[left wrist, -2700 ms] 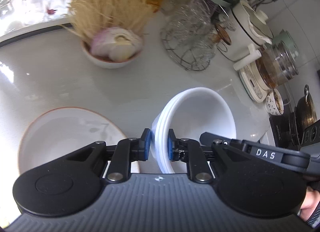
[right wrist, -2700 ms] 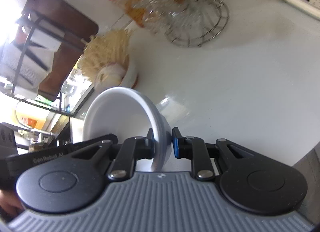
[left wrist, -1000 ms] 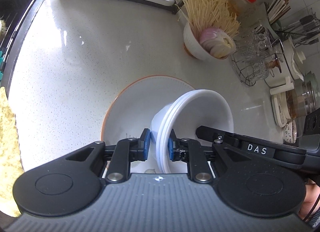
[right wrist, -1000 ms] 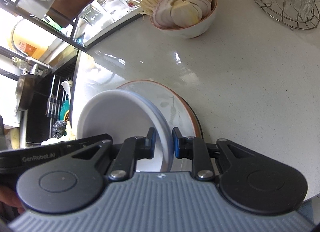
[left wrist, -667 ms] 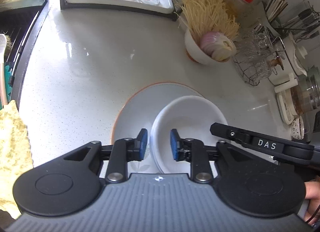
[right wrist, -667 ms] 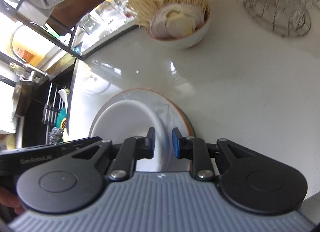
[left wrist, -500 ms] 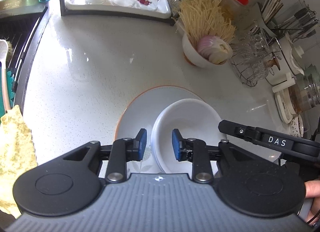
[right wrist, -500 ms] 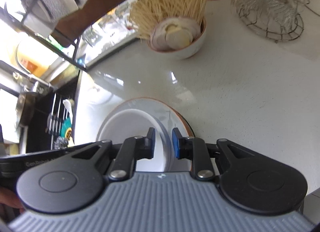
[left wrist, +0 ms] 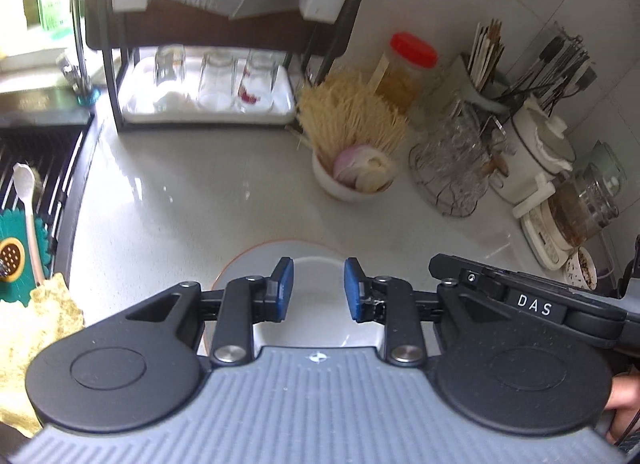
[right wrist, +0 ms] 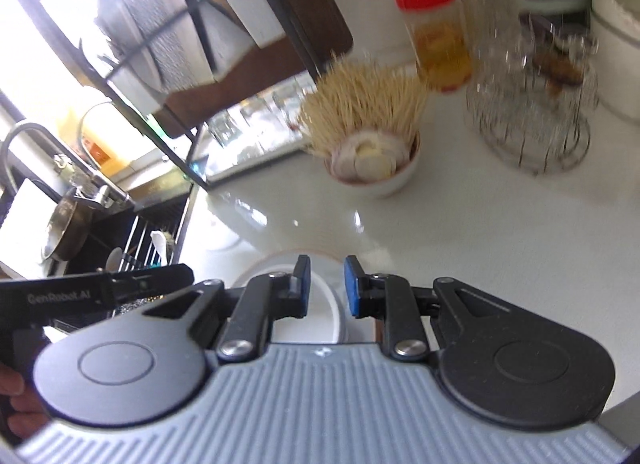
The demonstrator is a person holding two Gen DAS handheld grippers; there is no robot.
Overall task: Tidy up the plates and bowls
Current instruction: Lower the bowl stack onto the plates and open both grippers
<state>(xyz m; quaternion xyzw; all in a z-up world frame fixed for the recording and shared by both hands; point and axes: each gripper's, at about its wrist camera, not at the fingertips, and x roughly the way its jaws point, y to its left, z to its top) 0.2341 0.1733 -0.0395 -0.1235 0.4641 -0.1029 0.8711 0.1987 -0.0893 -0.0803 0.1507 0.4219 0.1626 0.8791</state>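
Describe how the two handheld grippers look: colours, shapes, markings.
Both match. Left gripper and right gripper each have a ribbed grey body, two round black discs, black linkage arms with silver pivots, and blue pads on the fingers. Seen from the left camera, the right gripper's black handle bears white letters "DAS"; from the right camera, the left's reads "GenRobot.AI". No sleeve shows.

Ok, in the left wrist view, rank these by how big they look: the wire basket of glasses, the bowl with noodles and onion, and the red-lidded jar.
1. Wire basket of glasses, largest.
2. Bowl with noodles and onion, close behind; the spread of noodles makes this call unsure.
3. Red-lidded jar, smallest, though it stands farthest back.
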